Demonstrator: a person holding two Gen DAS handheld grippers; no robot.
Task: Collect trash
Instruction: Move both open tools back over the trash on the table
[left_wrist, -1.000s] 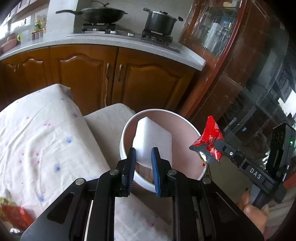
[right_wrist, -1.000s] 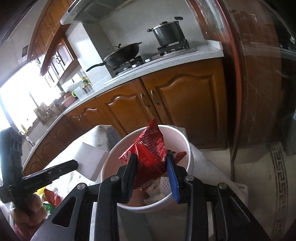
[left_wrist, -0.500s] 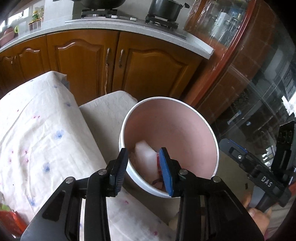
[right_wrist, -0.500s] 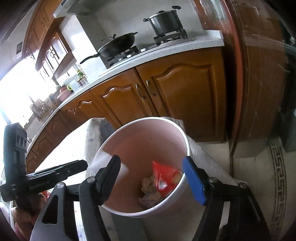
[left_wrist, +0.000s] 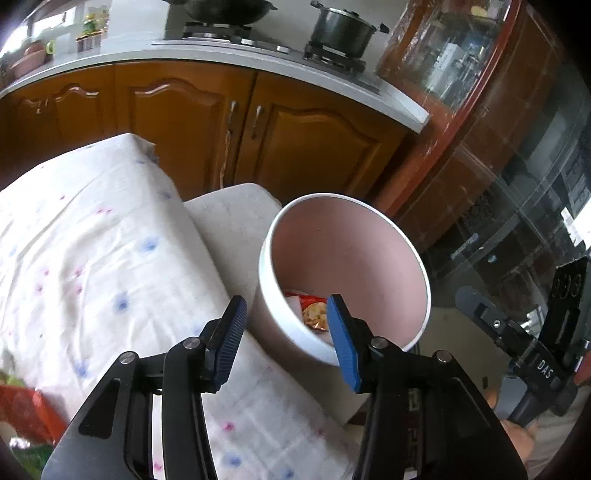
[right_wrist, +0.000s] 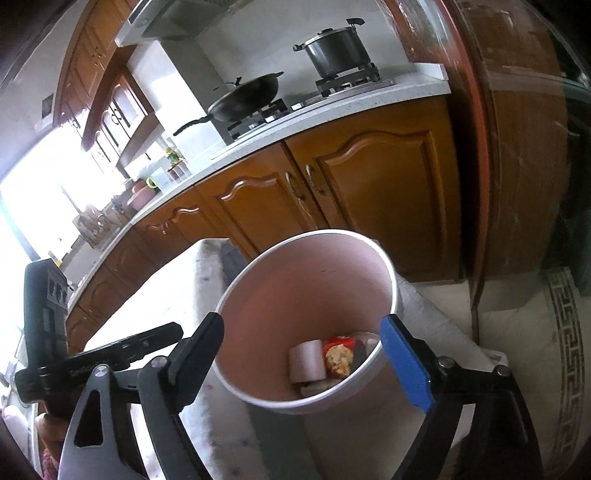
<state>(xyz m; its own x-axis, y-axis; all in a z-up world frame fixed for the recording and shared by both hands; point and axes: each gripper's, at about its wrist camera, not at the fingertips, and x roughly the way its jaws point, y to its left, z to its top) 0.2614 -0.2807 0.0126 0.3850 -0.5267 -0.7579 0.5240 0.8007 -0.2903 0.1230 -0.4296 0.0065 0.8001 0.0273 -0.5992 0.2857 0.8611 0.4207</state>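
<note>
Trash from both grippers now lies in the round white bin with the pale pink inside (left_wrist: 345, 273), where a second ago each gripper was clamped on a piece.

Left wrist view: the left gripper (left_wrist: 284, 332) hangs over the bin's near rim with its blue-padded jaws about half apart and nothing between them; they have just been opening. The white block of foam it held is gone from the jaws, and a red snack wrapper (left_wrist: 312, 312) shows at the bottom of the bin between the pads. More red and green packaging (left_wrist: 26, 413) lies at the lower left on the white cloth with blue and pink dots (left_wrist: 92, 266), so the job looks unfinished.

Right wrist view: the right gripper (right_wrist: 301, 350) hovers above the bin (right_wrist: 306, 280) with its jaws spread wide and empty, having just been opening. The red wrapper (right_wrist: 338, 352) it carried a second ago rests on the bin floor beside a pale block (right_wrist: 306, 360) and other scraps. Both grippers seem free to go back for the leftover packaging.
</note>
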